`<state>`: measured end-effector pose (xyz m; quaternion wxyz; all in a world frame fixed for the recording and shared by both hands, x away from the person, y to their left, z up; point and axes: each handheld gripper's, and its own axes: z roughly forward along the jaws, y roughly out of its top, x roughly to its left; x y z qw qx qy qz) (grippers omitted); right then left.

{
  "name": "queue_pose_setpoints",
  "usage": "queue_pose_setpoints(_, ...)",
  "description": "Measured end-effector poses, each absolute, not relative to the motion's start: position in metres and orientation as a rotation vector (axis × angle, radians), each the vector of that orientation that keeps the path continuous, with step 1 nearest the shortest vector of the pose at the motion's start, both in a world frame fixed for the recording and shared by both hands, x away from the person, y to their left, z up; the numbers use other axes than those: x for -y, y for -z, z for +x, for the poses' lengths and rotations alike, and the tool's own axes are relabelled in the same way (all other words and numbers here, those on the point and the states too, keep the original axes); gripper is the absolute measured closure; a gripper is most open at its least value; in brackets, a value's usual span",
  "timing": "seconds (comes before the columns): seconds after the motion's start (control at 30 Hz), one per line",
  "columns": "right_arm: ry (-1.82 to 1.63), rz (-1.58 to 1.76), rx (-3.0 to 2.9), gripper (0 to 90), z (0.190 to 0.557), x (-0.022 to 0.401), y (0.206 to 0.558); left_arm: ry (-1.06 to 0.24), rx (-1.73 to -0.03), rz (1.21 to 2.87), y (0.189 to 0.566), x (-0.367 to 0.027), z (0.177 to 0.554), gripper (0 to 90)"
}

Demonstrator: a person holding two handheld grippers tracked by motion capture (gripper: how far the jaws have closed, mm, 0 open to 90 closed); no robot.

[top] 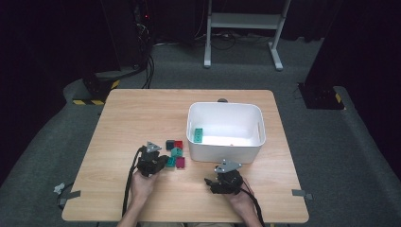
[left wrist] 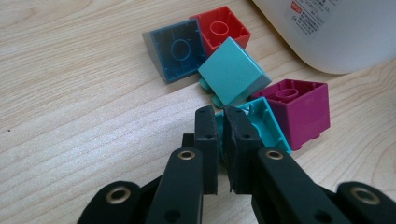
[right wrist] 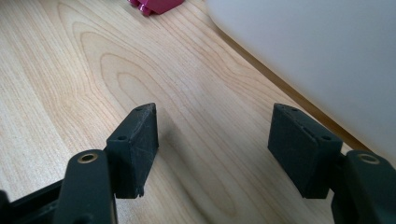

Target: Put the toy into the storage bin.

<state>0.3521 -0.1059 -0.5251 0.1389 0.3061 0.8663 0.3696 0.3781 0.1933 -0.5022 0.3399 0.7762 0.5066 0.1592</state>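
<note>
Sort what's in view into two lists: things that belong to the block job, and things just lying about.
Job: left tool, shut on the teal block's wall; magenta block; second teal block; blue block; red block; white bin; green block inside it.

Lying about: tape; metal stand.

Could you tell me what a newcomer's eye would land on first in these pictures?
Probably the white bin right of the table's middle, with a green block inside. Next, the colourful blocks beside it, where the left gripper pinches a teal block's wall; the right gripper waits open.
</note>
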Motion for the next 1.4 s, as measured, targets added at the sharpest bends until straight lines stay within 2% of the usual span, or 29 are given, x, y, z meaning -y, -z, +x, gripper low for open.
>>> queue_pose_setpoints(0.57, -1.068, 0.885, -2.504, 33.1, 0.3521, 0.1059, 0.5251, -0.425, -1.296, 2.023, 0.501, -0.1954, 0.3761, 88.7)
queue_pose_setpoints(0.8, -1.068, 0.885, -2.504, 33.1, 0.3521, 0.1059, 0.5251, -0.423, -1.29, 2.02, 0.5024, -0.1946, 0.3765, 87.9)
queue_pose_setpoints(0.93, -1.068, 0.885, -2.504, 33.1, 0.3521, 0.1059, 0.5251, -0.414, -1.293, 2.024, 0.5043, -0.1943, 0.3768, 84.0)
queue_pose_setpoints(1.4, -1.068, 0.885, -2.504, 33.1, 0.3521, 0.1059, 0.5251, -0.415, -1.277, 2.024, 0.5039, -0.1942, 0.3752, 87.9)
